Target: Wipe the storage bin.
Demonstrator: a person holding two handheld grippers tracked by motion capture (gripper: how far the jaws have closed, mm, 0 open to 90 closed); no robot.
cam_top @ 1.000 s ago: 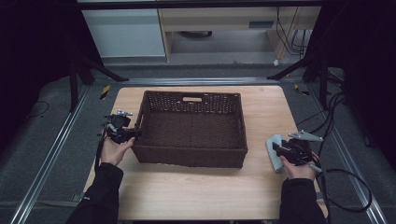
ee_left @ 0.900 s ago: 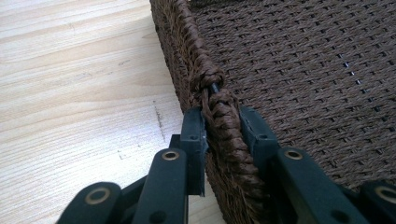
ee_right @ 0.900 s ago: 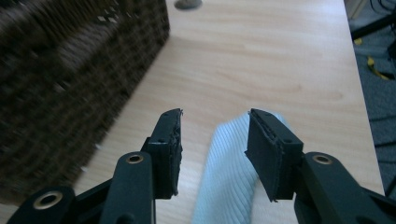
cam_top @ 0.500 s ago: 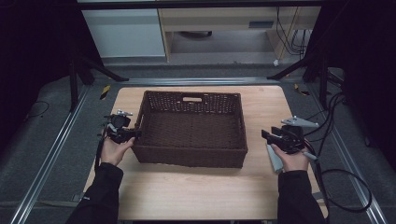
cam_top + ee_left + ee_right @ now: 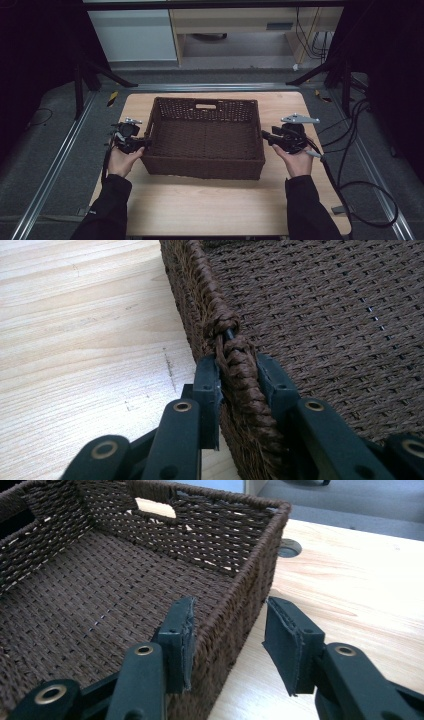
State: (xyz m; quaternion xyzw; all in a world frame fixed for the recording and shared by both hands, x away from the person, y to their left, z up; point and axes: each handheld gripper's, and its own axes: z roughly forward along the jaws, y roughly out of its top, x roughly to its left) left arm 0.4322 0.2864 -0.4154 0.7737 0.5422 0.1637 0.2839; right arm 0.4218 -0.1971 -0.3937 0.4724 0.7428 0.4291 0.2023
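From above, the brown wicker basket (image 5: pixel 207 137) sits mid-bench (image 5: pixel 215 205). Up close, the left gripper (image 5: pixel 238 375) pinches the basket's braided left rim, while the right gripper (image 5: pixel 227 630) straddles its right wall, jaws spread, one pad inside, one outside.

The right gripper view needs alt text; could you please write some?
The right gripper's open black jaws straddle the side rim of an empty brown woven basket, one inside, one outside, without pressing it. Pale wooden table lies alongside.
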